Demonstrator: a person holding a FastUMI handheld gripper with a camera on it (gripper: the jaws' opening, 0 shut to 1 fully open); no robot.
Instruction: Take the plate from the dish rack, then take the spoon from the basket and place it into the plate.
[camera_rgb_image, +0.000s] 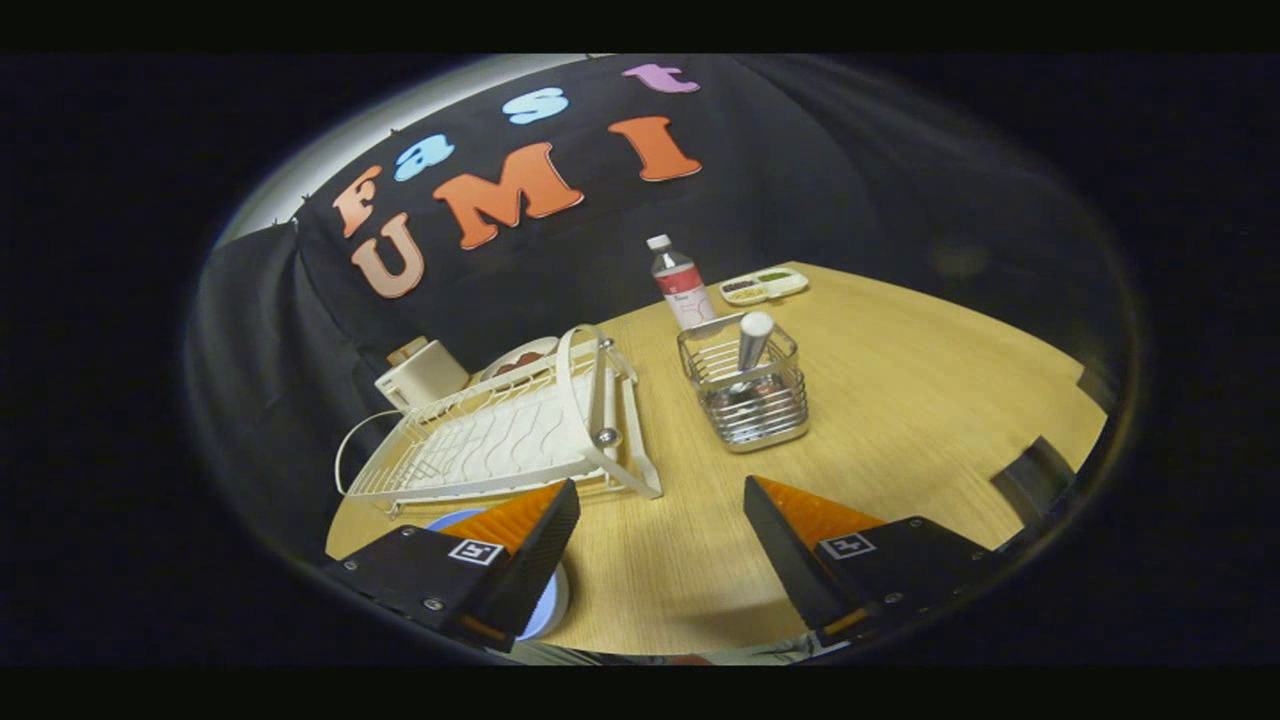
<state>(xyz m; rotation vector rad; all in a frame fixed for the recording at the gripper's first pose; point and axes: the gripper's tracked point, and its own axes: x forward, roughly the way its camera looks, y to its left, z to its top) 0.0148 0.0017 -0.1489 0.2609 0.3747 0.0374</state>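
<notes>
A: On the wooden table (900, 400), what does the gripper view show?

B: The gripper (660, 545) is spread wide and holds nothing. A pale blue plate (548, 605) lies flat on the table under the left finger, at seven o'clock, already out of the dish rack (500, 435), which sits at ten o'clock.

A: So which step is this?

B: Fetching the spoon, I judge. Its silver handle (754, 340) stands upright in a wire basket (745, 395) at one o'clock, beyond the fingers.

A: And next?

B: Reach forward and right, close on the handle, then lift straight up to clear the wire walls.

A: Anything else?

B: A bottle (678, 280) and a small tray (763, 287) stand farther back.
</notes>
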